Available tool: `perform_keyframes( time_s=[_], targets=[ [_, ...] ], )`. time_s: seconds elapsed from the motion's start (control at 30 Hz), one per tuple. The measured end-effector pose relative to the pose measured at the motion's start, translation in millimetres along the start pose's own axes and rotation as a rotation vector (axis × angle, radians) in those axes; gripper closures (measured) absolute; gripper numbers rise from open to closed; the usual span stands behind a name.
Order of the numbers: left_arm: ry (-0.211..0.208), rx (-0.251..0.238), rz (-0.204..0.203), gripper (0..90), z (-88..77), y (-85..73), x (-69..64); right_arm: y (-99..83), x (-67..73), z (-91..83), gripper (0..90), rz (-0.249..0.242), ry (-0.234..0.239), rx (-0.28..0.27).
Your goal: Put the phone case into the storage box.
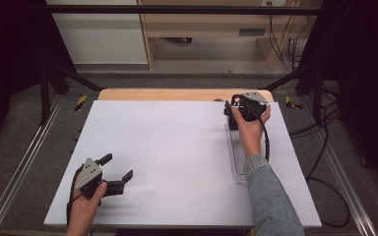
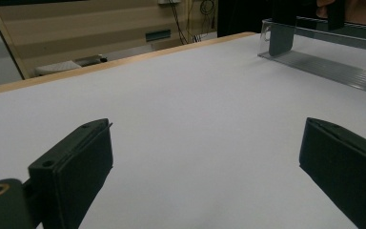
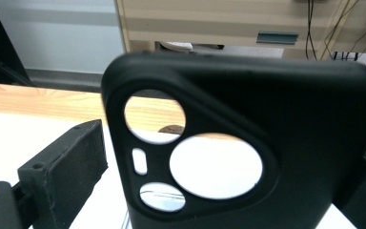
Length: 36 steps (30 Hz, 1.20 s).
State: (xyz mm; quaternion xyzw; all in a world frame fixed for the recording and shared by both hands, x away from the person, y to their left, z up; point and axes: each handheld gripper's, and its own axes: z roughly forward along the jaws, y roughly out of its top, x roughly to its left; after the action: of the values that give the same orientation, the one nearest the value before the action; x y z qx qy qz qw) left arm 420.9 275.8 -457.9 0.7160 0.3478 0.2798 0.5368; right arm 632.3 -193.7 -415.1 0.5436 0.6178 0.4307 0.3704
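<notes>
Right gripper (image 1: 234,114) at two o'clock near the table's (image 1: 177,147) far edge, jaws wide beside a phone case (image 3: 248,143) — left gripper (image 1: 117,169) wide over bare table at seven o'clock.

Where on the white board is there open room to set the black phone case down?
The wide middle of the white board, between the left gripper and the clear rack, is bare. The right side is crowded: rack, right gripper, black phone case.

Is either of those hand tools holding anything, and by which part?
Nothing is gripped. The left tool is empty; the black phone case stands between the open jaws of the right tool.
</notes>
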Motion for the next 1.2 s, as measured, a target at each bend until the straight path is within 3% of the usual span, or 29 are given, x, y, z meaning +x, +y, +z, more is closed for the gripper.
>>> perform_keyframes(
  time_s=[0.5, 0.73, 0.87, 1.2],
  targets=[
    [0.001, -0.001, -0.001, 4.2, -0.4, 0.2, 0.3, 8.9, -5.2, -9.6, 3.9, 0.029, -0.032, -0.072],
    [0.000, -0.002, 0.000, 4.2, -0.5, 0.5, 0.1, 11.2, -9.3, -16.3, 4.3, 0.032, -0.028, -0.072],
    [0.002, -0.003, 0.000, 4.2, -0.4, 0.5, 0.2, 12.6, -8.0, -20.0, 4.4, 0.037, -0.011, -0.067],
    [0.007, -0.009, -0.003, 4.1, -1.5, 0.8, 1.1, 15.1, 2.2, -32.3, 4.3, 0.032, 0.083, 0.001]
  ],
)
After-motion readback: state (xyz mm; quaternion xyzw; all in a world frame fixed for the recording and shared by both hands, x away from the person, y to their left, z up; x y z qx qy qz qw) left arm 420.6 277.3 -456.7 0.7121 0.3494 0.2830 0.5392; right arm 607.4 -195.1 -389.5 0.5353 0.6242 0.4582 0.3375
